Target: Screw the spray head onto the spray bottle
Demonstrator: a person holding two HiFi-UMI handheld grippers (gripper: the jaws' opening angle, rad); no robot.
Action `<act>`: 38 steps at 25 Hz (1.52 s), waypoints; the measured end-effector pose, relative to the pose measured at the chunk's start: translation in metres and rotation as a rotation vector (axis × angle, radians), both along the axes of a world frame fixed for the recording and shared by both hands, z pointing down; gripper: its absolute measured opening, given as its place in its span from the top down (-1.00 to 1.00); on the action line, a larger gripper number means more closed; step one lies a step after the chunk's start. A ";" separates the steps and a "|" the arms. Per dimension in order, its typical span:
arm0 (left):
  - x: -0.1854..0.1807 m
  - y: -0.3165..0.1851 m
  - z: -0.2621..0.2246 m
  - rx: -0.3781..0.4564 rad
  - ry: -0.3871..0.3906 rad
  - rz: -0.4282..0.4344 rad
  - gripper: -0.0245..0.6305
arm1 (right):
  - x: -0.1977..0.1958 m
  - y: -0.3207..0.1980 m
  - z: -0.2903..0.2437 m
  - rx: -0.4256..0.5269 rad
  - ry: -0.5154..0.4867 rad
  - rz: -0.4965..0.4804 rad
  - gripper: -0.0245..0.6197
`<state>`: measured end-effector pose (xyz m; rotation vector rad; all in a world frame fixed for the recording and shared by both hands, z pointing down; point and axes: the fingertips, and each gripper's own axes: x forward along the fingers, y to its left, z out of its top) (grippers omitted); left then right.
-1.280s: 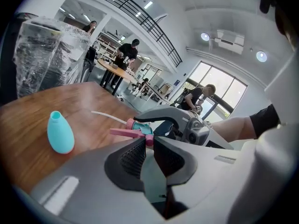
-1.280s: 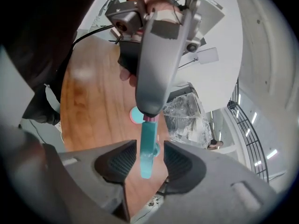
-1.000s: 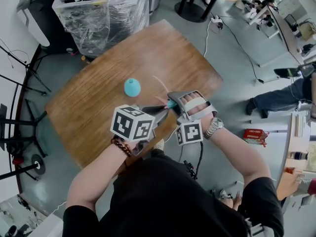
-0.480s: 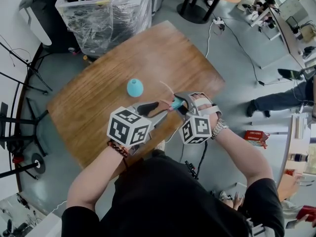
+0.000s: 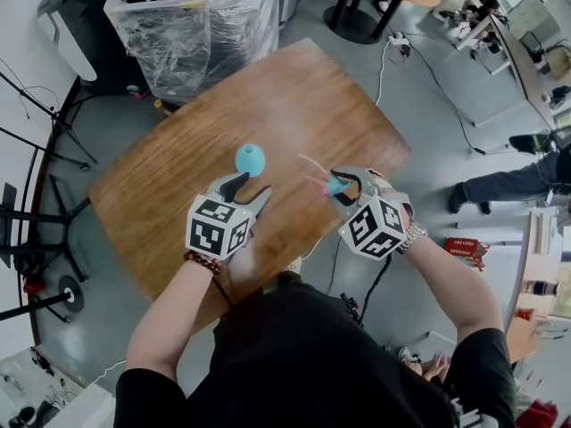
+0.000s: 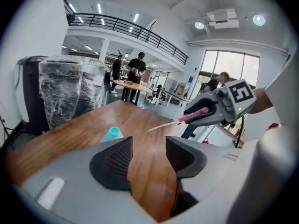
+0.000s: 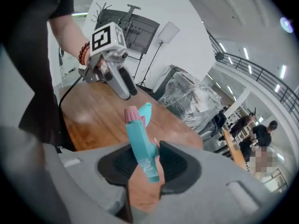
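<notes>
- One bottle stands mid-tabletop, just beyond your left gripper
- Left jaws are opening, only tabletop between them
- Your right gripper clamps the one spray head above the near right edge
- One plastic-wrapped bundle stands beyond the far left edge
- Red box on the floor: print too small to read
</notes>
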<state>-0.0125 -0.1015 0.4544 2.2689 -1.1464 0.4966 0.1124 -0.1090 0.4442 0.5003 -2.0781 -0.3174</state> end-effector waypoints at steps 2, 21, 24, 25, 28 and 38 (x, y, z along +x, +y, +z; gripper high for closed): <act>-0.013 -0.008 0.016 0.011 -0.053 -0.043 0.09 | 0.001 0.000 -0.006 -0.060 -0.035 0.042 0.56; -0.021 -0.079 0.135 0.053 -0.287 -0.049 -0.50 | 0.005 0.016 -0.050 -0.779 -0.484 0.494 0.56; -0.019 -0.082 0.141 0.060 -0.299 -0.044 -0.49 | 0.008 0.019 -0.053 -0.813 -0.497 0.515 0.56; -0.018 -0.083 0.143 0.060 -0.303 -0.044 -0.49 | 0.009 0.020 -0.054 -0.813 -0.497 0.518 0.56; -0.018 -0.084 0.152 0.052 -0.316 -0.041 -0.49 | 0.011 0.020 -0.061 -0.798 -0.489 0.514 0.56; -0.014 -0.076 0.149 0.113 -0.426 0.066 -0.34 | -0.001 0.013 -0.094 -0.670 -0.458 0.420 0.56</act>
